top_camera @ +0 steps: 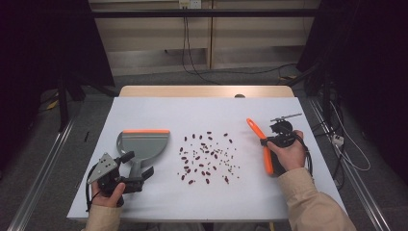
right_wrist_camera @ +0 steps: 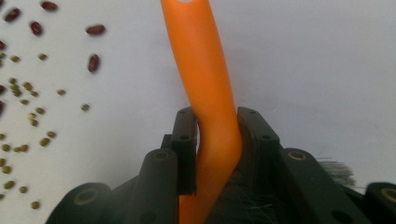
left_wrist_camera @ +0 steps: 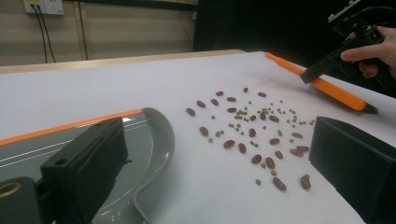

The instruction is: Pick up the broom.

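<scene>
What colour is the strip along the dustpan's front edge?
Orange, on a grey dustpan; clearest in the high view.

The brush (right_wrist_camera: pixel 210 93) handle's tip runs off the right gripper view's top edge (bristles barely visible behind the jaws)

Lab: dark curtains (top_camera: pixel 43 43), floor rails (top_camera: pixel 41 168), trailing cables (top_camera: pixel 192 53).

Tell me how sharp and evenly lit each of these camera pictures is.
High view: white table brightly lit, surroundings dark, fine detail soft. Left gripper view: near black jaws blurred, scattered red and green beans fairly sharp, glare on the grey plastic dustpan. Right gripper view: orange brush handle close and soft, beans blurred.
</scene>
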{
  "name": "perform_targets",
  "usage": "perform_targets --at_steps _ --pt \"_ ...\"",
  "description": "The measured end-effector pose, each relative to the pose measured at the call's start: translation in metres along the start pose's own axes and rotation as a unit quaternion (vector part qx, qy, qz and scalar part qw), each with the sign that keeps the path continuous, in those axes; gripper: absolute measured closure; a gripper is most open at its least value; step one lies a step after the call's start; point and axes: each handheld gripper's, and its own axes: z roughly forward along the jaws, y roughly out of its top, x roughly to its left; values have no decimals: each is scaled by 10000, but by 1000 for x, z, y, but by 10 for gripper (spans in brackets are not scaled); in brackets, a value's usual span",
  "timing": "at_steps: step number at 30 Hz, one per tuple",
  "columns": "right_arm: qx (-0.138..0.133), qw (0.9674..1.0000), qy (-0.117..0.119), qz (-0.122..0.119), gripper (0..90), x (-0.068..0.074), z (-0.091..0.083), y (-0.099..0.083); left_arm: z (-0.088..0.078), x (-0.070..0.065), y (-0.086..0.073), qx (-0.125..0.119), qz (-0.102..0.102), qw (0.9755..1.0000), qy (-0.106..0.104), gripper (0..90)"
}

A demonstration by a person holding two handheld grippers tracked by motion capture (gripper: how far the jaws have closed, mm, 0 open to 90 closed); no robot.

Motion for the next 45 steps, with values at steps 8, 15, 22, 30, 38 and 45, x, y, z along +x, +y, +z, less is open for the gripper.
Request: perform_targets --at_steps 8,15,22,30,38,45 --pt "-959 9946 401 -24 709 8 -18 -2 0 -3 7 -70 41 9999 -77 42" --pt "-1774 9808 786 194 711 4 -33 -9 2 -7 12 -75 56 9999 -142 41" --pt "-2493 9636 849 459 714 0 -47 -17 9 -14 19 -42 114 9995 -282 40" --pt "-2815 9523 1030 575 714 4 -56 -13 20 -24 32 -64 153 9991 -389 40" --pt "-2889 9499 1092 481 714 15 -60 -5 36 -31 43 -24 118 9986 -513 40" --pt "-2951 9471 1198 402 714 27 -63 2 52 -39 47 42 109 9979 -641 37"
